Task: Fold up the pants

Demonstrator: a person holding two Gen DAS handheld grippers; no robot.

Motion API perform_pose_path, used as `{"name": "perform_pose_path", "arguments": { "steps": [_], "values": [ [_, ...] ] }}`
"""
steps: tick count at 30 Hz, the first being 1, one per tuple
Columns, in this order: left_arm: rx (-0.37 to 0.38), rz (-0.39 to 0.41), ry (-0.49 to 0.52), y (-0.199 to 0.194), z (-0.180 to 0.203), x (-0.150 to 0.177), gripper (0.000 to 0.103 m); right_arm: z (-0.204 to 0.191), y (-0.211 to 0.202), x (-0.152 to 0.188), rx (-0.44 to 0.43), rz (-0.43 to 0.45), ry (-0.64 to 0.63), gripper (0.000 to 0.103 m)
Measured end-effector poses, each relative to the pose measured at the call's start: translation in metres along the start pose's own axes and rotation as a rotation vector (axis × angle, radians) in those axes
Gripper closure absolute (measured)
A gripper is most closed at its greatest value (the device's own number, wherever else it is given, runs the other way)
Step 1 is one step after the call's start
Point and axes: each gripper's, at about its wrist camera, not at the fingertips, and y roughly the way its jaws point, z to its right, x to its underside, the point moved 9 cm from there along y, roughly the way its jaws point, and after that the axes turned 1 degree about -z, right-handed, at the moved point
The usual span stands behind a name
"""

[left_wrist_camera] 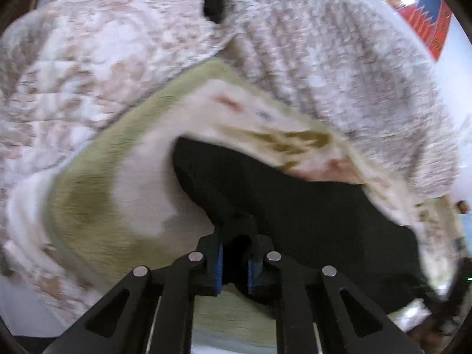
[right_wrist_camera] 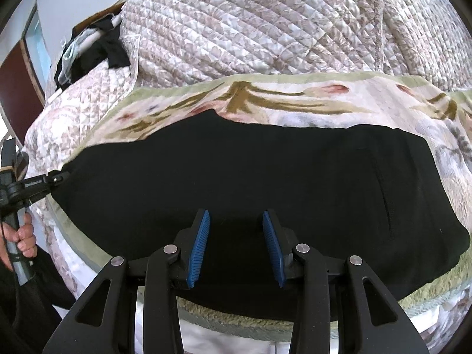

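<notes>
Black pants (right_wrist_camera: 265,171) lie spread sideways across a floral blanket (right_wrist_camera: 295,100) with a green border. My right gripper (right_wrist_camera: 236,215) hovers open over the near edge of the pants, and nothing sits between its blue pads (right_wrist_camera: 200,247). In the right wrist view my left gripper (right_wrist_camera: 56,178) pinches the left end of the pants, with a hand (right_wrist_camera: 25,236) on its handle. The left wrist view is blurred. There the left gripper (left_wrist_camera: 236,236) is shut on a bunched bit of the black pants (left_wrist_camera: 309,206), which stretch away to the right.
A quilted pink-and-white bedspread (right_wrist_camera: 250,29) is heaped behind the blanket. Dark clothes (right_wrist_camera: 97,50) are piled at the back left beside a white wall. A red patterned hanging (left_wrist_camera: 424,8) shows at the upper right of the left wrist view.
</notes>
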Motion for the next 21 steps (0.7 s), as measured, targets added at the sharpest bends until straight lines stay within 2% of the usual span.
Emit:
{"name": "perform_pose_path", "arguments": {
  "steps": [3, 9, 11, 14, 16, 19, 21],
  "values": [
    [0.106, -0.005, 0.038, -0.005, 0.044, -0.003, 0.090, 0.005, -0.005, -0.001, -0.010, 0.013, 0.024, 0.065],
    [0.265, -0.038, 0.191, 0.005, 0.149, -0.002, 0.091, 0.020, -0.019, -0.009, -0.021, 0.064, 0.106, 0.065],
    [0.315, -0.070, 0.246, 0.014, 0.183, 0.008, 0.091, 0.028, -0.024, -0.011, -0.020, 0.079, 0.137, 0.065],
    [0.366, -0.147, 0.341, 0.037, 0.229, 0.041, 0.090, 0.039, -0.030, -0.013, -0.009, 0.094, 0.174, 0.065],
    [0.381, -0.219, 0.373, 0.057, 0.245, 0.063, 0.090, 0.047, -0.033, -0.013, -0.004, 0.099, 0.197, 0.065],
    [0.357, -0.263, 0.383, 0.070, 0.249, 0.083, 0.088, 0.057, -0.035, -0.012, 0.004, 0.099, 0.225, 0.065],
    [0.386, -0.289, 0.351, 0.068, 0.248, 0.088, 0.081, 0.060, -0.036, -0.010, -0.003, 0.098, 0.239, 0.065]
  ]
}}
